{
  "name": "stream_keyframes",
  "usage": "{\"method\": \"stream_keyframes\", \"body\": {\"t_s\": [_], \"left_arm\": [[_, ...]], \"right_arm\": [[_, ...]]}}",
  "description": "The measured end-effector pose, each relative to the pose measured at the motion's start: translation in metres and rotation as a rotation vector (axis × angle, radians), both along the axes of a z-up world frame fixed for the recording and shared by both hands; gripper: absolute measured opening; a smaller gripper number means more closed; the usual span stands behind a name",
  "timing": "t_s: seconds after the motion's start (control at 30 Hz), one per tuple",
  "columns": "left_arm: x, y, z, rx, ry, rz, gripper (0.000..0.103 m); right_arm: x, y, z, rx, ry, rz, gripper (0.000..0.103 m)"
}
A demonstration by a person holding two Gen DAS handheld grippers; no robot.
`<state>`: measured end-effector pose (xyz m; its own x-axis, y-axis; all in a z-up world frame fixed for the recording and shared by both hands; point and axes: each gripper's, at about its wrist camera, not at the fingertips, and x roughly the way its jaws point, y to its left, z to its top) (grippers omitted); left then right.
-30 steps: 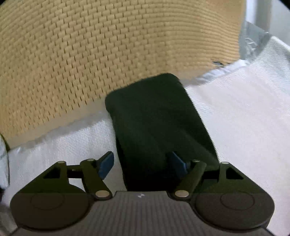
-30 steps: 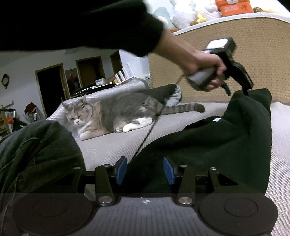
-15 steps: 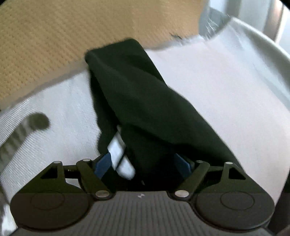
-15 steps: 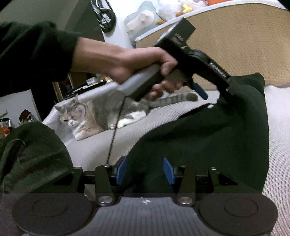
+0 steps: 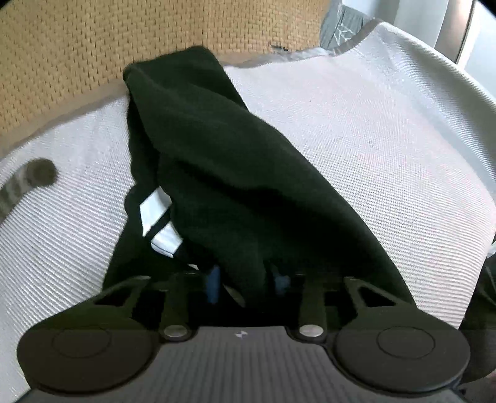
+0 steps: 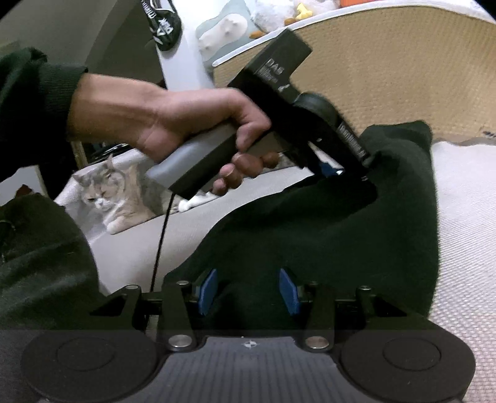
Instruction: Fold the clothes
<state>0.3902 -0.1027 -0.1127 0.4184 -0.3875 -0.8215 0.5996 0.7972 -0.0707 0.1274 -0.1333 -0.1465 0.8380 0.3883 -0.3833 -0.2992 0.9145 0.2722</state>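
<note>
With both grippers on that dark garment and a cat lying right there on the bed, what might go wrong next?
1. The left gripper has just closed on a bunched fold of the garment; a thick bunch may slip out or drag extra layers along.
2. The cat lies close to the garment; it may move onto the fabric.
3. The cable hanging from the left gripper could snag on the right gripper.

A home bedroom: ahead of the jaws lies a bed with a pale woven mattress cover and a rattan headboard; plush toys sit above it, a cat lounges left.
</note>
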Motion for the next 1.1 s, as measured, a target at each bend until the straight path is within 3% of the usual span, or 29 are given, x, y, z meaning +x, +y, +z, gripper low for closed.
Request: {"method": "stream_keyframes", "body": {"t_s": [0.07,0.37,0.5,0.67,0.73,0.8,0.9,0.93,1.0,1.03,1.1], "left_arm": [[-0.003,0.007,0.006,-0.022,-0.020,0.005,0.010],[-0.019,0.072,0.036,-0.066,-0.111,0.059,0.008],[-0.013,0.090,0.019,-0.041,-0.030,0.126,0.010],[-0.011,0.093,-0.004,-0.050,0.072,0.126,0.037],[-0.016,0.089,-0.004,-0.048,0.077,0.085,0.054],[-0.022,0.087,-0.005,-0.043,0.099,0.036,0.055],[-0.030,0.088,-0.002,-0.022,0.107,-0.025,0.049],[-0.033,0.090,-0.001,-0.020,0.114,-0.046,0.038],[-0.038,0.094,-0.002,-0.016,0.130,-0.080,0.029],[-0.040,0.095,-0.003,-0.013,0.137,-0.097,0.019],[-0.047,0.100,-0.003,0.007,0.104,-0.124,0.008]], "right_arm": [[-0.004,-0.001,0.003,-0.015,-0.014,-0.031,0.050],[-0.015,-0.010,0.017,-0.074,-0.071,-0.170,0.052],[-0.013,-0.007,0.018,-0.091,-0.069,-0.159,0.052],[-0.012,0.001,0.017,-0.139,-0.044,-0.143,0.053],[-0.012,0.001,0.017,-0.144,-0.041,-0.141,0.053],[-0.011,0.001,0.016,-0.143,-0.031,-0.144,0.053],[-0.010,0.003,0.015,-0.142,-0.025,-0.143,0.053],[-0.011,0.004,0.015,-0.143,-0.027,-0.143,0.053],[-0.013,0.005,0.015,-0.146,-0.030,-0.141,0.054],[-0.013,0.005,0.015,-0.146,-0.031,-0.140,0.054],[-0.013,0.006,0.015,-0.147,-0.032,-0.138,0.054]]}}
